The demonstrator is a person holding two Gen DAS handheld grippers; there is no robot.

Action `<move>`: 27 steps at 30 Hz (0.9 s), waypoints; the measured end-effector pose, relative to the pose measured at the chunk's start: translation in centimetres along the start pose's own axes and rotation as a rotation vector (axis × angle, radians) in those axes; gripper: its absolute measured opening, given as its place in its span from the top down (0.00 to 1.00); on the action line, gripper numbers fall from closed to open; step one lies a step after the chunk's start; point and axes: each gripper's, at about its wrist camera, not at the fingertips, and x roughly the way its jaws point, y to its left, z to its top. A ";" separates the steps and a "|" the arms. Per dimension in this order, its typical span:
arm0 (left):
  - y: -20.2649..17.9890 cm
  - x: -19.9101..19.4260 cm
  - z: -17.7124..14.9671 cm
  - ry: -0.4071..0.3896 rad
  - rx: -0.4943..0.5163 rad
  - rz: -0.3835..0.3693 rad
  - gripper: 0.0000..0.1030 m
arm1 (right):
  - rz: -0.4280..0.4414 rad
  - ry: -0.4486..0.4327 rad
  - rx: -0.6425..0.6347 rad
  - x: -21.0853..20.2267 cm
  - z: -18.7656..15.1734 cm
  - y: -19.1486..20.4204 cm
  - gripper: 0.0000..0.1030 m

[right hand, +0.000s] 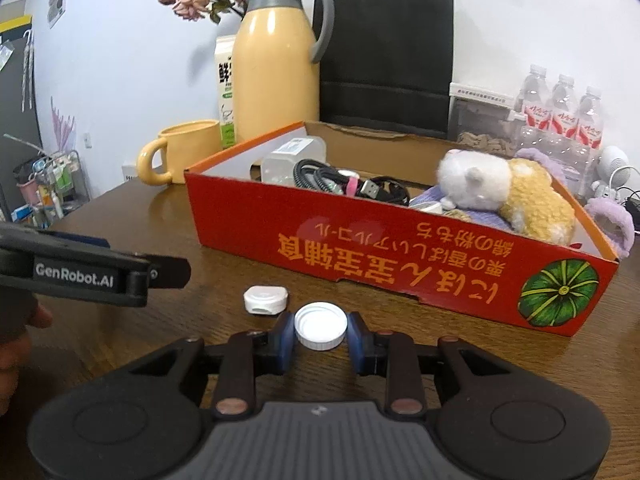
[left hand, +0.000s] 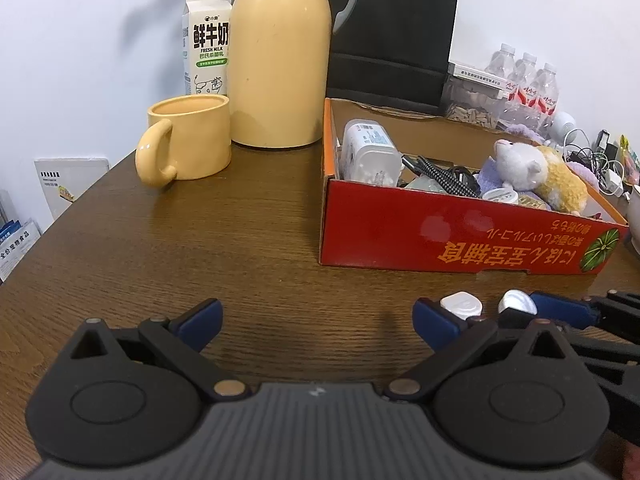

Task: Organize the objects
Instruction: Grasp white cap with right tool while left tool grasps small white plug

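Right tool (right hand: 320, 338) clamps the white cap (right hand: 320, 326) (on the table (right hand: 120, 340)); left tool (left hand: 318, 320) gapes.

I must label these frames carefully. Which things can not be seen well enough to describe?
- Floor of the red cardboard box, right wrist view: hidden by its front wall and the plush hamster.
- Small white flip-top case, left wrist view: partly behind the left gripper finger.
- White round plastic cap: underside unseen; the right gripper pads sit against its sides.
- Clear container, right wrist view: label too small.
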 end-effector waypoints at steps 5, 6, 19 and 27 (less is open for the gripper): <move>-0.3 0.2 -0.2 0.002 -0.008 0.001 0.00 | -0.030 -0.050 -0.011 -1.0 -0.1 -0.1 0.74; -0.5 0.2 -0.2 0.004 -0.009 -0.002 0.00 | -0.034 -0.061 -0.009 -1.3 0.0 -0.3 0.74; -5.0 1.3 -0.4 0.035 0.025 -0.050 0.00 | -0.099 -0.115 0.048 -3.4 -0.3 -4.1 0.74; -7.3 2.4 -0.2 0.043 0.050 -0.051 0.00 | -0.118 -0.125 0.063 -4.2 -0.8 -5.9 0.74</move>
